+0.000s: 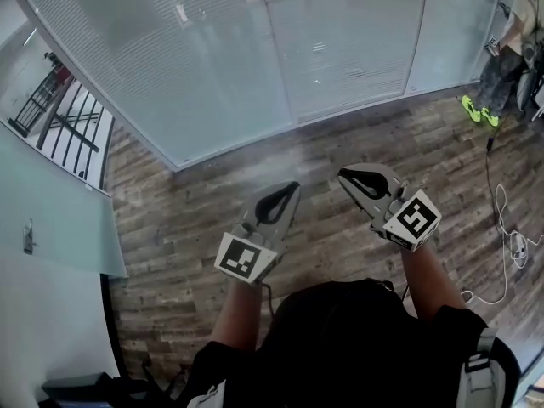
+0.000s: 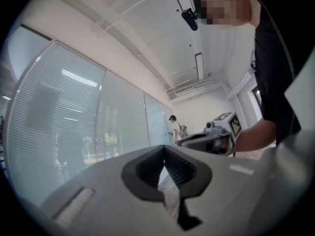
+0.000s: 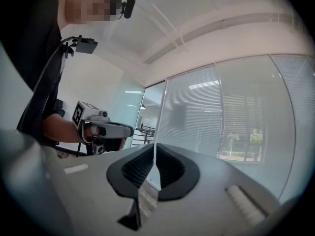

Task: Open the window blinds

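Closed white slatted blinds (image 1: 170, 58) hang behind the glass wall panels ahead of me, with a vertical frame post (image 1: 276, 49) between two panels. My left gripper (image 1: 293, 185) is held level over the wooden floor, jaws shut and empty, pointing at the wall and well short of it. My right gripper (image 1: 342, 175) is beside it, likewise shut with nothing between its pads. The left gripper view shows the blinds (image 2: 49, 122) on its left and the right gripper (image 2: 206, 139) alongside. In the right gripper view the blinds (image 3: 197, 122) fill the right half, with the left gripper (image 3: 106, 132) at the left.
Another person (image 1: 510, 41) in bright green shoes stands at the far right by the glass. A white cable and plug block (image 1: 516, 243) lie on the wooden floor (image 1: 212, 219) at the right. A glass panel with a handle (image 1: 30, 236) is at my left, with a black railing (image 1: 59, 117) beyond.
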A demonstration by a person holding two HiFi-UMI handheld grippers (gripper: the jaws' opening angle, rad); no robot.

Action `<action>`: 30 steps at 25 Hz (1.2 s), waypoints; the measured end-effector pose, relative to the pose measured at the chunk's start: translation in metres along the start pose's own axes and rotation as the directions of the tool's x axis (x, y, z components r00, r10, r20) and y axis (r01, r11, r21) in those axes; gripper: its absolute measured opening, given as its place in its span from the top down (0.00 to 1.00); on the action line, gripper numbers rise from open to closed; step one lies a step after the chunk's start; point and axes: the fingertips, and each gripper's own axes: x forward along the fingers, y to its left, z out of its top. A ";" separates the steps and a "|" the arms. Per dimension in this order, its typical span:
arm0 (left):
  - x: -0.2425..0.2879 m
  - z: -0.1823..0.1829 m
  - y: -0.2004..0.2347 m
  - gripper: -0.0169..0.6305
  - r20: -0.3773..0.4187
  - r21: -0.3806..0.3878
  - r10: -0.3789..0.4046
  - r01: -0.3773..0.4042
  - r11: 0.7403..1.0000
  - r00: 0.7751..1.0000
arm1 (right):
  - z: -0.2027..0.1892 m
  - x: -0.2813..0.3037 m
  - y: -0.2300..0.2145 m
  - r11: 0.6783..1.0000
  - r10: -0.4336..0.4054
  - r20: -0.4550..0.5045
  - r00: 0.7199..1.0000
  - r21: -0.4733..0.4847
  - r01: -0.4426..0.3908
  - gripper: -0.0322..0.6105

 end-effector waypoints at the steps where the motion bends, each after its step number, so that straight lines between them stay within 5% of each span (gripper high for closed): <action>1: 0.001 0.000 0.004 0.97 0.005 -0.001 -0.003 0.003 1.000 1.000 | 0.000 0.003 -0.001 1.000 -0.003 0.000 1.000 0.001 0.003 0.92; 13: 0.007 -0.023 0.030 0.97 -0.019 -0.040 0.015 -0.016 0.999 1.000 | -0.015 0.021 -0.022 0.998 -0.023 -0.012 1.000 0.061 0.024 0.92; 30: 0.081 -0.035 0.115 0.97 -0.050 -0.020 0.136 -0.137 0.990 0.989 | -0.029 0.092 -0.129 0.992 0.090 0.047 0.995 0.085 -0.094 0.95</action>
